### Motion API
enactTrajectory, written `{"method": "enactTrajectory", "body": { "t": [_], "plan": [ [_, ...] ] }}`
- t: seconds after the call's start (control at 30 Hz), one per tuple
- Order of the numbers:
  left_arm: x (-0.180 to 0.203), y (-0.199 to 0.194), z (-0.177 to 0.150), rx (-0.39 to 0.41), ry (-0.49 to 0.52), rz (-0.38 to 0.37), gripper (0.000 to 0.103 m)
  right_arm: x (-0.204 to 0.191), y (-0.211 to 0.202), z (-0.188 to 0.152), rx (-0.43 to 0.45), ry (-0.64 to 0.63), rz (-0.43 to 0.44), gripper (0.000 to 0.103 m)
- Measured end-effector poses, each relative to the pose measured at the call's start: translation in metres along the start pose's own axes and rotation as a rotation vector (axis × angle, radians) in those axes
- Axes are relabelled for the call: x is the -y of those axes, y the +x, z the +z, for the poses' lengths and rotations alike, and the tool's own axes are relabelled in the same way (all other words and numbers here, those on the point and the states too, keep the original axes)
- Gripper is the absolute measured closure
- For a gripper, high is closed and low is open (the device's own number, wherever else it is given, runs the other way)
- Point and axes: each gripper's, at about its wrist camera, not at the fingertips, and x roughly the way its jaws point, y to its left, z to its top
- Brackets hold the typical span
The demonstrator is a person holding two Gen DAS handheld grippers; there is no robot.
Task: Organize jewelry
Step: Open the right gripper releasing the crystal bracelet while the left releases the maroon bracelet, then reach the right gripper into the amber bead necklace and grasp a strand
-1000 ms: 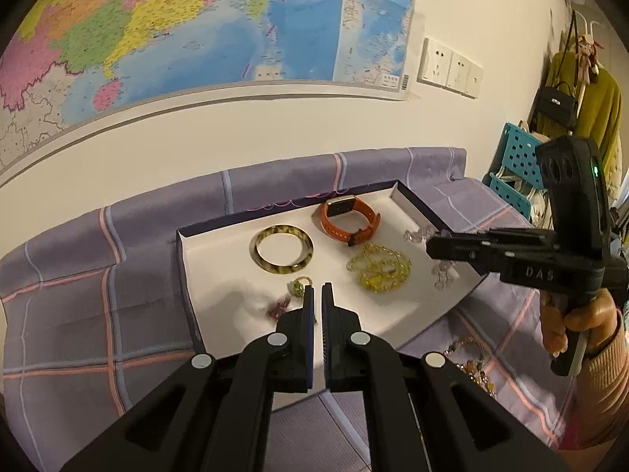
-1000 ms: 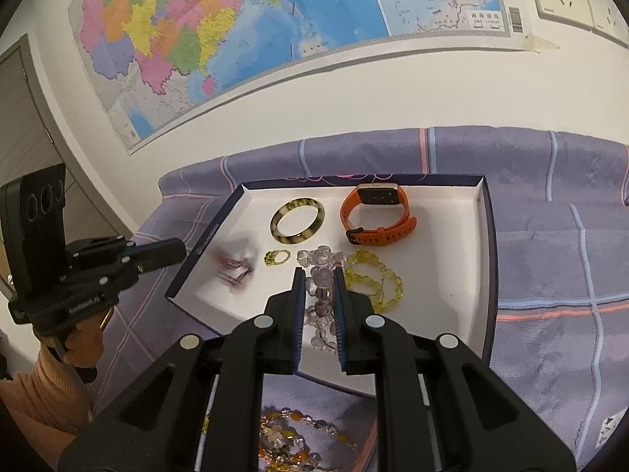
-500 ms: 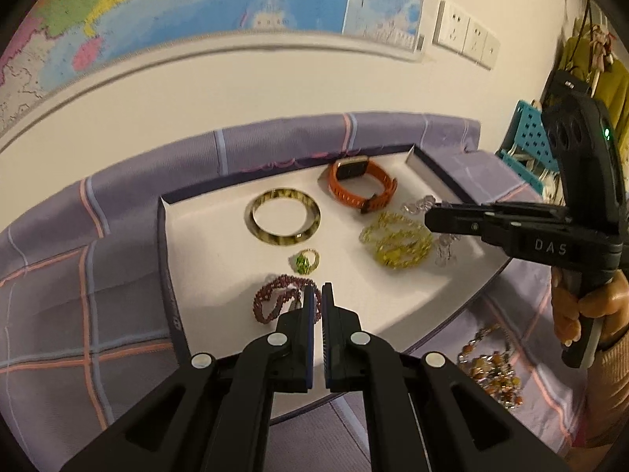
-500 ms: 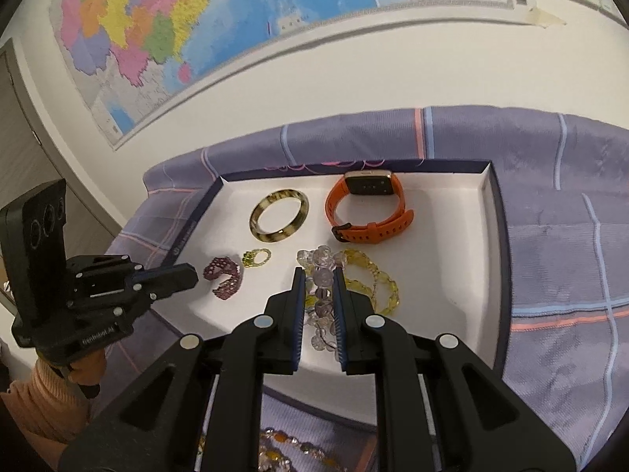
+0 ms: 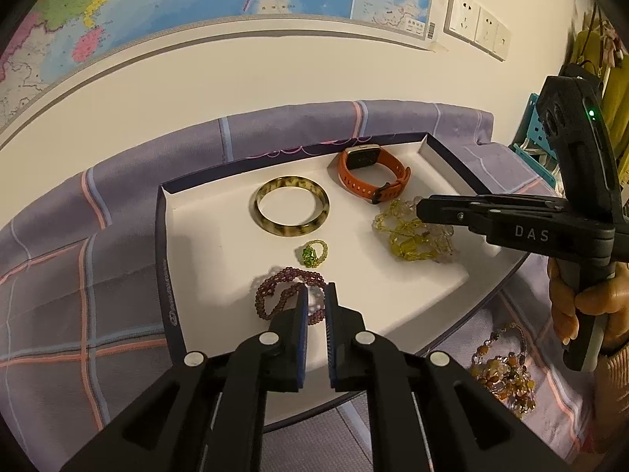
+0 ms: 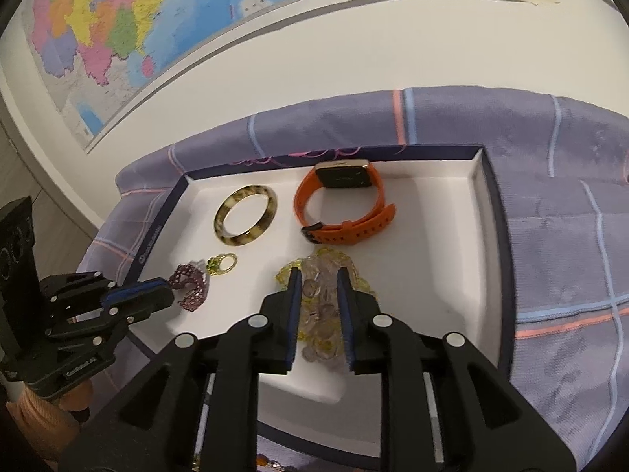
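A white tray [image 5: 220,236] with a navy rim holds a tortoiseshell bangle [image 5: 291,212], an orange watch [image 5: 373,175], a green bead ring [image 5: 312,253] and a yellow bead bracelet [image 5: 405,236]. A maroon bead bracelet [image 5: 275,287] lies on the tray floor. My left gripper [image 5: 316,291] is just over its right loop, its jaws opening a crack with a strand between them. My right gripper [image 6: 318,275] hangs low over a clear bead bracelet [image 6: 318,306] that rests on the yellow beads [image 6: 287,271]. Its jaws are opening, and the pads stand off the beads.
The tray sits on a purple checked cloth [image 5: 78,275] against a white wall with a map. An amber bead necklace [image 5: 507,369] lies on the cloth by the tray's near right corner, under the hand [image 5: 582,306] that holds the right gripper.
Both grippers have come down toward the tray. The maroon bracelet now lies flat on the tray floor and the clear beads rest on the yellow ones. Both pairs of jaws have parted, the right more.
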Motion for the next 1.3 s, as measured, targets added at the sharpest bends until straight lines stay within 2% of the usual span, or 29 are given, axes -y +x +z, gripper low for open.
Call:
{"method": "enactTrajectory", "body": {
  "t": [0.07, 0.13, 0.2, 0.33, 0.6, 0.9, 1.0, 1.2, 1.3],
  "plan": [
    [0.002, -0.002, -0.001, 0.006, 0.003, 0.012, 0.094, 0.002, -0.003, 0.0, 0.009, 0.008, -0.001, 0.079],
    [0.004, -0.004, -0.001, 0.012, 0.007, 0.014, 0.084, 0.003, -0.008, 0.0, 0.02, 0.015, 0.001, 0.072],
    [0.005, -0.007, -0.003, 0.02, 0.011, 0.021, 0.078, 0.004, -0.012, -0.002, 0.026, 0.014, 0.007, 0.072],
    [0.009, -0.011, -0.006, 0.03, 0.019, 0.028, 0.074, 0.002, -0.026, -0.007, 0.041, 0.005, 0.02, 0.072],
    [0.017, -0.029, -0.019, 0.058, 0.037, 0.016, 0.071, -0.011, -0.064, -0.027, 0.068, -0.065, 0.06, 0.069],
    [0.052, -0.048, -0.058, 0.065, 0.152, -0.056, 0.069, -0.04, -0.079, -0.086, -0.026, -0.223, 0.087, 0.069],
    [0.061, -0.046, -0.071, 0.048, 0.19, -0.067, 0.066, -0.047, -0.077, -0.107, -0.07, -0.264, 0.078, 0.072],
    [0.061, -0.042, -0.089, 0.008, 0.183, -0.096, 0.062, -0.049, -0.07, -0.123, -0.102, -0.267, 0.068, 0.074],
    [0.06, -0.043, -0.098, -0.005, 0.189, -0.097, 0.06, -0.05, -0.069, -0.124, -0.104, -0.273, 0.065, 0.085]
  ]
}}
